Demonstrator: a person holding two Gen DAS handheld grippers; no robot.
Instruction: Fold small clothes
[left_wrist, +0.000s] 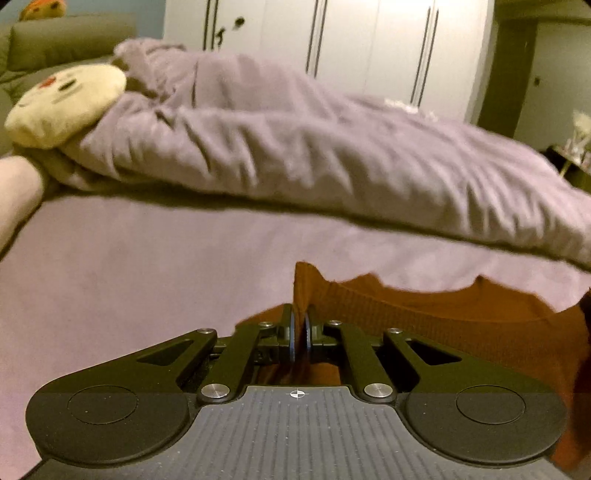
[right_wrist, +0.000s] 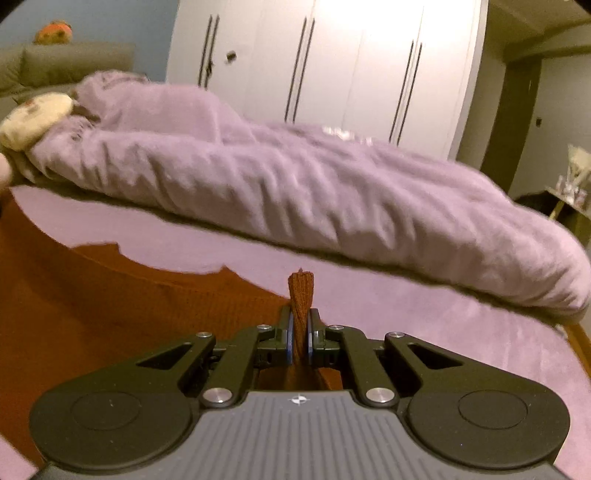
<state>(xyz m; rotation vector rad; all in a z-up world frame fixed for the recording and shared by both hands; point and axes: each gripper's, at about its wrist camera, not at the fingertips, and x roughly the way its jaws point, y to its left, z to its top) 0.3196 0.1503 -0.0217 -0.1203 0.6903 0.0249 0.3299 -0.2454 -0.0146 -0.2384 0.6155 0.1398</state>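
A rust-orange knit garment (left_wrist: 443, 325) is stretched above the lilac bed sheet (left_wrist: 129, 277). My left gripper (left_wrist: 301, 323) is shut on its left corner, with a flap of cloth sticking up between the jaws. In the right wrist view the same garment (right_wrist: 110, 314) spreads to the left. My right gripper (right_wrist: 301, 321) is shut on its right corner, and a bunched tuft of knit stands up between the jaws. The lower part of the garment is hidden under both grippers.
A rumpled lilac duvet (left_wrist: 295, 147) lies across the far side of the bed. A cream plush toy (left_wrist: 62, 107) rests at its left end by a grey headboard (left_wrist: 70, 40). White wardrobe doors (right_wrist: 332, 66) stand behind. A small side table (right_wrist: 569, 192) is at the right.
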